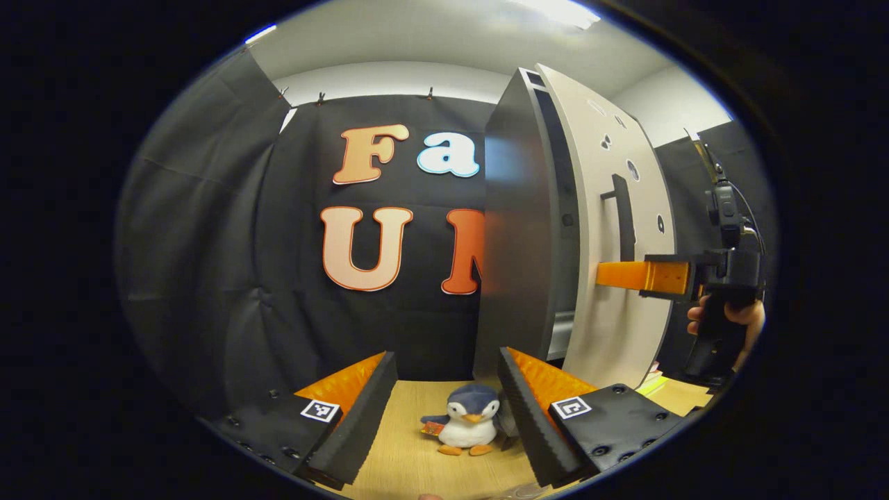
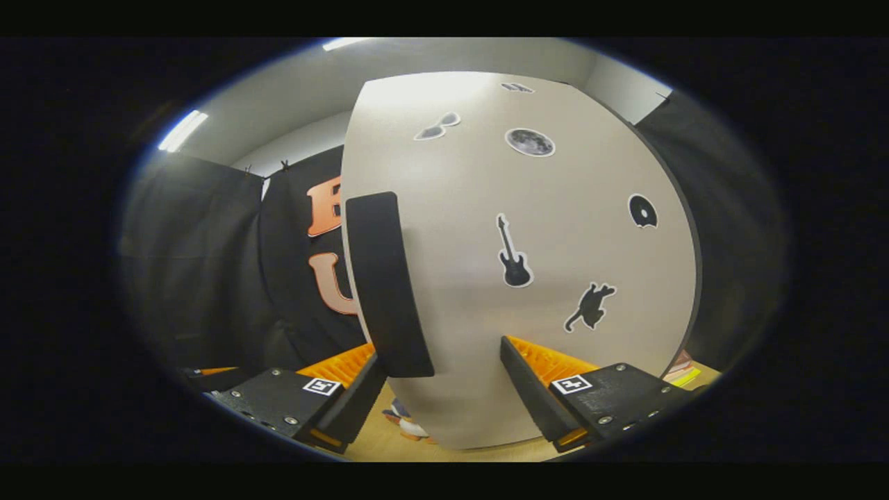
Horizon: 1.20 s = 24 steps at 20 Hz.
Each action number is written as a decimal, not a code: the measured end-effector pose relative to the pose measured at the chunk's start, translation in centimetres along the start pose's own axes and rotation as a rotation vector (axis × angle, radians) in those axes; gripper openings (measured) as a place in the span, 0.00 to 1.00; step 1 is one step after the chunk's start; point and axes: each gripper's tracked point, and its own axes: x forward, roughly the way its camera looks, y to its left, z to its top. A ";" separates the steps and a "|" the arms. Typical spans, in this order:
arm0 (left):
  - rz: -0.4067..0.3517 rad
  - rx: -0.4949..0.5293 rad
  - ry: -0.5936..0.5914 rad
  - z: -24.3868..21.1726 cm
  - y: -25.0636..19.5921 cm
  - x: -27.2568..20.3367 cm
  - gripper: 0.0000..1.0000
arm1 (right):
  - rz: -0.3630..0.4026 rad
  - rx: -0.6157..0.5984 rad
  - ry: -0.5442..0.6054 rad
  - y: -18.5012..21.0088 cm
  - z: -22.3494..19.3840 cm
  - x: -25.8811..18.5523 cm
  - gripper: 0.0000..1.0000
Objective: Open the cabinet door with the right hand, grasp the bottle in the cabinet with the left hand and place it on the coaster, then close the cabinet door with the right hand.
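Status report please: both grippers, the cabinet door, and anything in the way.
Right hand-held gripper open at the door handle. Left hand-held gripper open, holding nothing. Cabinet door ajar. Penguin plush on the table ahead of left.

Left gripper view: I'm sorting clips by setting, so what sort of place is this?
Likely a staged recording booth, not a home: black cloth wall, a freestanding cabinet on a wooden table, and a toy penguin.

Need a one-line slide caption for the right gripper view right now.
Open right gripper faces the stickered cabinet door, its dark handle just above the left finger.
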 end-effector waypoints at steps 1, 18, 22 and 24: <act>0.004 0.004 -0.006 0.3 0.1 0.1 0.94 | -0.010 -0.015 0.004 0.0 -0.2 0.3 0.94; 0.230 0.025 -0.014 1.1 -0.1 -3.6 0.95 | 0.085 -0.065 0.022 0.5 -1.0 -0.6 0.93; 0.264 0.032 -0.014 1.4 -1.7 -5.1 0.96 | 0.131 -0.087 0.012 -0.5 -0.7 -5.4 0.95; 0.270 0.035 -0.020 1.8 -2.8 -5.8 0.95 | 0.125 -0.120 -0.004 -2.0 -0.2 -8.7 0.95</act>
